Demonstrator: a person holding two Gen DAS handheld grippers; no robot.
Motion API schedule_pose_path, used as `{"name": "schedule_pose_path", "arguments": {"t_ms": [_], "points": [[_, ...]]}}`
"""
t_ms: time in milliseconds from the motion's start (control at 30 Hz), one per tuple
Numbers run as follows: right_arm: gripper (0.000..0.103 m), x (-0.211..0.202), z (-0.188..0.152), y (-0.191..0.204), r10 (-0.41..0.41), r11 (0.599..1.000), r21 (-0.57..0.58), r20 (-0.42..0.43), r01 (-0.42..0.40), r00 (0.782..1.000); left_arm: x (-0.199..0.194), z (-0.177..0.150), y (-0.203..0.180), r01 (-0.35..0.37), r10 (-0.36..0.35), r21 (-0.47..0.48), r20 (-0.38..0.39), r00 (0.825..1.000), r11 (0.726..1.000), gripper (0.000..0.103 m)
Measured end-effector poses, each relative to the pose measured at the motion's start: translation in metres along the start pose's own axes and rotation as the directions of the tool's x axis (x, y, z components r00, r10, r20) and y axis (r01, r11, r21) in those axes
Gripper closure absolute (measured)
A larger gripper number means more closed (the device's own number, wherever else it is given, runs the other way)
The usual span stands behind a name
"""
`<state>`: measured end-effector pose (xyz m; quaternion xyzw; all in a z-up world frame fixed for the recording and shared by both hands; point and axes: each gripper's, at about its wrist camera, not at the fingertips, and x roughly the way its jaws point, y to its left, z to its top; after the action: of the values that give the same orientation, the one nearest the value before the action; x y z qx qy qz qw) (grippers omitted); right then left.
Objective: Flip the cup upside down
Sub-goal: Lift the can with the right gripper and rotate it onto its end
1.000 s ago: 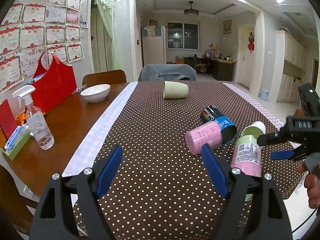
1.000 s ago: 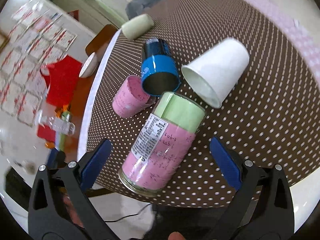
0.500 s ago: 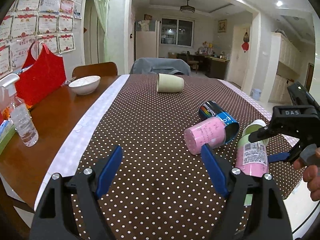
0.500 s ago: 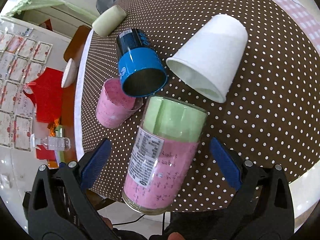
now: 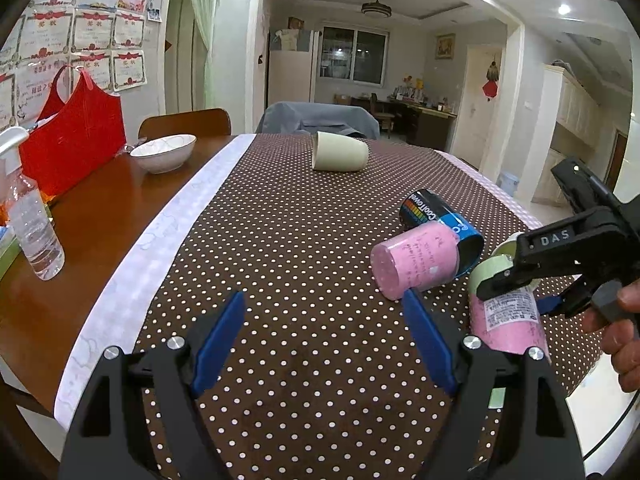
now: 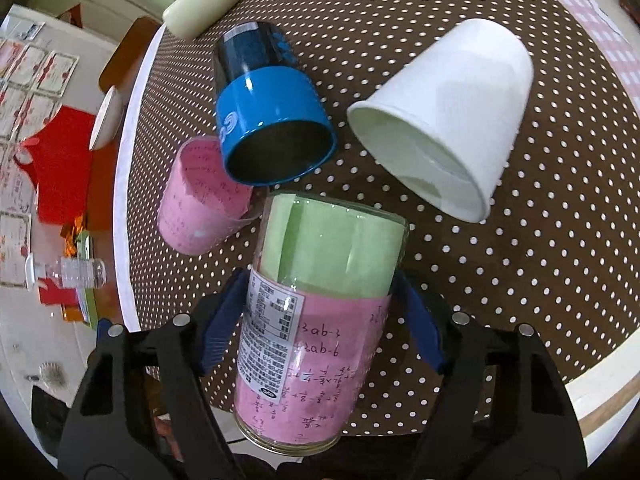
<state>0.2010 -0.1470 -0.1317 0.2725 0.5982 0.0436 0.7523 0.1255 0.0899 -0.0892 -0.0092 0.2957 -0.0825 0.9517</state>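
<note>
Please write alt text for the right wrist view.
The right gripper has its blue jaws around a glass jar lying on a dotted tablecloth. Beyond it lie a blue can, pink cup and white cup.

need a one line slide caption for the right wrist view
Right gripper jaws closing around a lying glass jar beside three tipped cups on the dotted tablecloth.

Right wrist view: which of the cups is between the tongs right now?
The clear glass lined with green and pink paper, with a printed label. The right tongs straddle it; the blue cup, pink cup and white paper cup lie beyond.
</note>
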Motion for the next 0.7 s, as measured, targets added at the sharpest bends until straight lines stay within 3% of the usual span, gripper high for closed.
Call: {"name": "schedule_pose_path", "arguments": {"t_ms": [367,700], "points": [[0.031,-0.035,-0.024,-0.014,0.103,0.988,-0.129,0.111,-0.088,0.988,-0.016,0.002,-0.009,-0.054,0.054,-0.005,0.010,0.998,0.999,0.023],[0.033,-0.071,-0.049,-0.014,0.189,0.946,-0.306,0.259,-0.105,0.947,-0.041,0.003,-0.036,-0.109,0.109,0.010,0.027,0.994,0.994,0.023]]}}
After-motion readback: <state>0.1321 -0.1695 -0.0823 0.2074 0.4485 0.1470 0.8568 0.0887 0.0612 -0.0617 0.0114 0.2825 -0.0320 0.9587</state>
